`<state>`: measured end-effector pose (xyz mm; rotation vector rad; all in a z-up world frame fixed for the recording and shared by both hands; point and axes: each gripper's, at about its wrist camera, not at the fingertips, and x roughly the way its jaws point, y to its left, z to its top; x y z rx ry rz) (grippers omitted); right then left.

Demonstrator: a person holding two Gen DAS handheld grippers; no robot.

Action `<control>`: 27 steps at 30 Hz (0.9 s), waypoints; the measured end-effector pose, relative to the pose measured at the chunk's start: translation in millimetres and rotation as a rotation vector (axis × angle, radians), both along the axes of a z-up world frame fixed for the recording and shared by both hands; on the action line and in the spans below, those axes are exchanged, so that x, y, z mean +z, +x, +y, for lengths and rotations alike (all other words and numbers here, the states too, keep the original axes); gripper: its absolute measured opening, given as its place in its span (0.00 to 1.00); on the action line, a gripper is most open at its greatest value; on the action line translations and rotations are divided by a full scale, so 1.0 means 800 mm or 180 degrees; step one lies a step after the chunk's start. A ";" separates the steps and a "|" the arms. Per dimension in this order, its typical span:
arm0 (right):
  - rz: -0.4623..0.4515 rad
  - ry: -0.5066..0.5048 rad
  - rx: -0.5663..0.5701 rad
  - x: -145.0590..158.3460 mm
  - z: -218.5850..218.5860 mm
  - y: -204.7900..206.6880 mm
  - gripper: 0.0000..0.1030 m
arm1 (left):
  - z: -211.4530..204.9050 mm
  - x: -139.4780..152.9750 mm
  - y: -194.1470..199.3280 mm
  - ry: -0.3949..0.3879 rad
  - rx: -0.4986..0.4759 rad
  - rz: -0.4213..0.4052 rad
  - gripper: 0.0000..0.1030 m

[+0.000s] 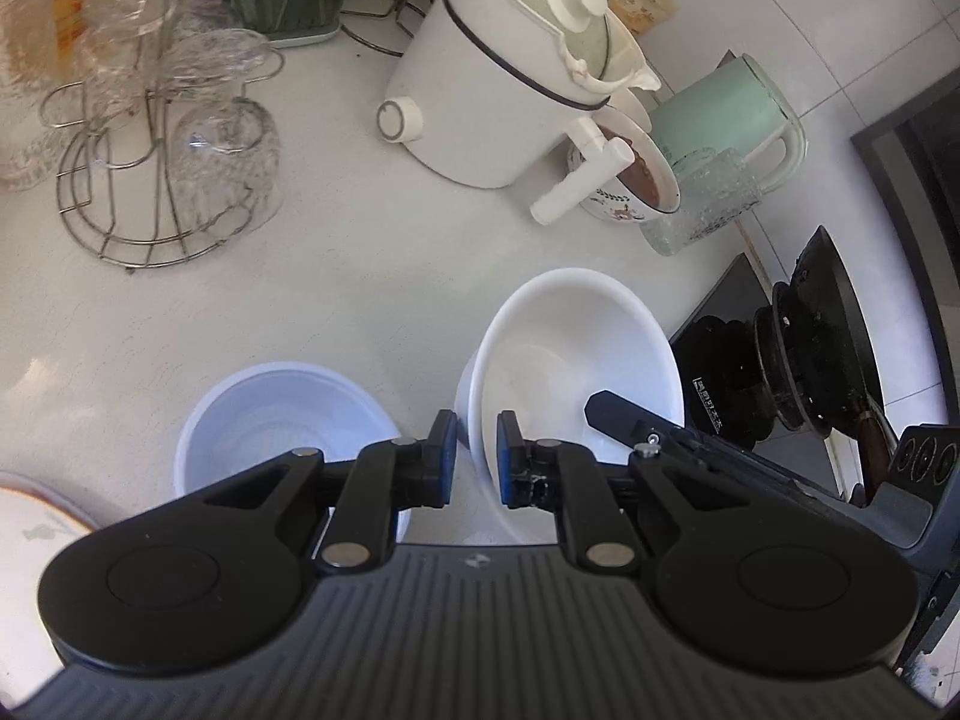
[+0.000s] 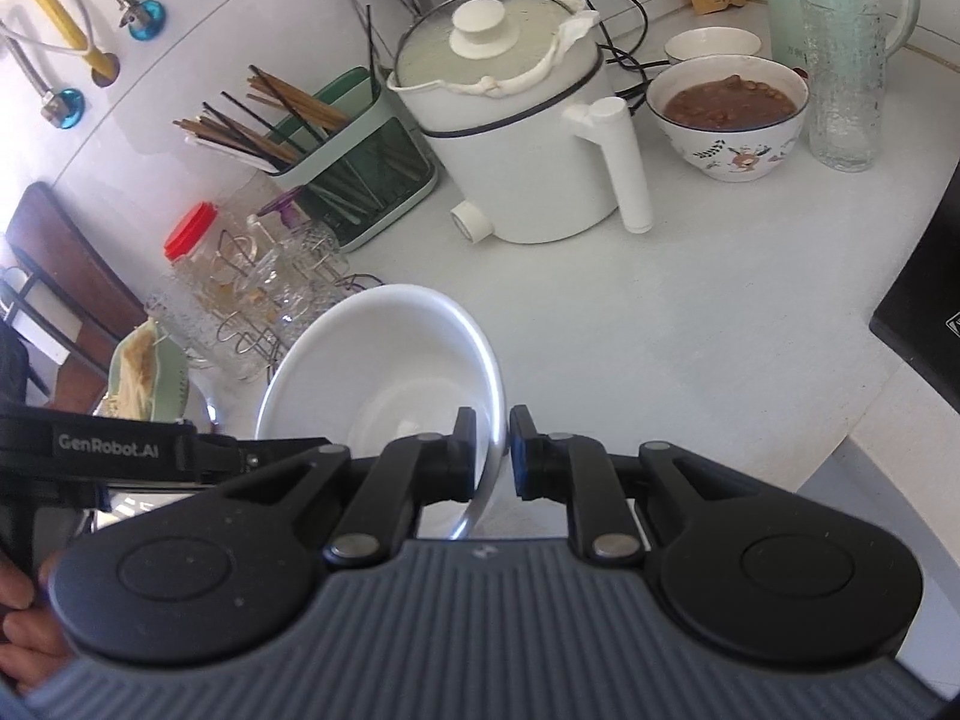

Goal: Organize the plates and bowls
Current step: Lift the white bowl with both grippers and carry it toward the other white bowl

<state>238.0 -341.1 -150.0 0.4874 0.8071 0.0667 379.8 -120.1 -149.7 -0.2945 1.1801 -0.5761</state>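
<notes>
The white bowl point(image 1: 576, 360) hangs tilted above the worktop point(image 1: 360, 276), carried by both tools at once. The left tool point(image 1: 477, 456) is clamped on the bowl's rim at about 7 o'clock in its own view, one pad inside the wall and one outside. The right tool point(image 2: 493, 450) pinches the opposite rim, which runs up between its pads at 5 o'clock of the bowl as that camera sees it; its dark finger also shows inside the bowl in the left view.

At 9 o'clock from the held bowl, a second, paler bowl point(image 1: 282, 414) sits upright on the worktop, apart from it. It looks a likely place to nest the carried bowl, though that is only a guess. A plate rim point(image 1: 36, 516) shows at the far 8 o'clock edge of the left view.

Further out, at 12 o'clock, stand a white electric pot point(image 1: 498, 90), a patterned bowl of brown food point(image 2: 729, 114), a ribbed glass point(image 2: 846, 78) and a mint kettle point(image 1: 726, 114); a wire rack of glasses point(image 1: 162, 138) stands at 10 o'clock.

The task seems to be midway: one bowl lifted, nothing stacked yet, and the loose plate and bowl still to gather.
</notes>
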 end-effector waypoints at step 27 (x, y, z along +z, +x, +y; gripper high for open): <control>0.0340 -0.0271 0.0758 -0.037 0.127 0.042 0.16 | 0.111 -0.040 -0.024 0.0450 0.0611 0.0099 0.14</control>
